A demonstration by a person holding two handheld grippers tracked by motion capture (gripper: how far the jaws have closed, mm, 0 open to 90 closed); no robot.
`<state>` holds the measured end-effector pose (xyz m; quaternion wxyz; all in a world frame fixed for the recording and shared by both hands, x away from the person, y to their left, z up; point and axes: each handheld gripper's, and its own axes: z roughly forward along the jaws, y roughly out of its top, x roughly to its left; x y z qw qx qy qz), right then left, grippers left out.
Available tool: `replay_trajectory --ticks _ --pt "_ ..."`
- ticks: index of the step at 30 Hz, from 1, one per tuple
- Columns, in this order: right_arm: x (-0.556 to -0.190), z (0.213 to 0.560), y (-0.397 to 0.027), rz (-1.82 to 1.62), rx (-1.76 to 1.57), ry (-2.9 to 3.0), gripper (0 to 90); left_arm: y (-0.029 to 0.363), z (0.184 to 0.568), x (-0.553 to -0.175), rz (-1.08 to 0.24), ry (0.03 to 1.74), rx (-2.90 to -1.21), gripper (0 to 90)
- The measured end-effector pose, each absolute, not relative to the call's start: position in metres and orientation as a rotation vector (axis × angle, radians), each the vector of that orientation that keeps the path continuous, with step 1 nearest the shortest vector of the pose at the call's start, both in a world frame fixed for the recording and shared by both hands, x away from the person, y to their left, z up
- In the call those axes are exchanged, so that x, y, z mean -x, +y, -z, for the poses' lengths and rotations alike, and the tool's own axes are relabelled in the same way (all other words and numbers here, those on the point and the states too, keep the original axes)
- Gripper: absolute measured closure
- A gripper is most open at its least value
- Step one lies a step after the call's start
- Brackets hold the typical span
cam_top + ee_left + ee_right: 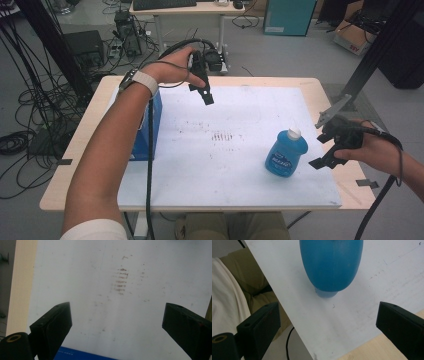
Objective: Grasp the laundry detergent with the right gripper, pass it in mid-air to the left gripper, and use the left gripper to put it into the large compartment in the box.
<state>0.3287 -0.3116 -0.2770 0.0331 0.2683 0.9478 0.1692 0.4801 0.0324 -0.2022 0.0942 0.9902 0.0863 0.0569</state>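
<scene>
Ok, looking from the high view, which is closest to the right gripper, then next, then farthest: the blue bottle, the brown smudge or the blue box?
From the right gripper at the table's right edge:
1. Blue bottle, just to its left on the white mat.
2. Brown smudge, at the mat's middle.
3. Blue box, at the mat's left edge, partly behind the left forearm.

Blue bottle (286, 153) upright on white mat (235, 165), right gripper (334, 146) beside

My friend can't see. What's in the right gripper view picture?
A blue bottle stands on a white board, just ahead of the right claw, whose two black jaws are open and holding nothing.
</scene>
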Motion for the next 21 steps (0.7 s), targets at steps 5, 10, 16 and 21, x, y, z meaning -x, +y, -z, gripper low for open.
replay_trajectory --ticks 5,10,16,21 --pt "-0.3288 0.2775 -0.3115 -0.511 -0.811 2.925 5.9 0.0317 0.2033 -0.4792 -0.155 0.276 -2.922 9.4" --pt "-0.3287 0.2784 -0.3116 -0.514 -0.821 2.919 5.7 0.0318 0.2022 -0.4804 -0.156 0.257 -2.936 9.5" --pt "-0.3286 0.2797 -0.3115 -0.524 -0.832 2.911 5.5 0.0318 0.2038 -0.4791 -0.155 0.286 -2.917 9.5" --pt "-0.3287 0.2830 -0.3125 -0.562 -0.824 2.900 5.2 0.0318 0.2023 -0.4806 -0.161 0.248 -2.945 9.5"
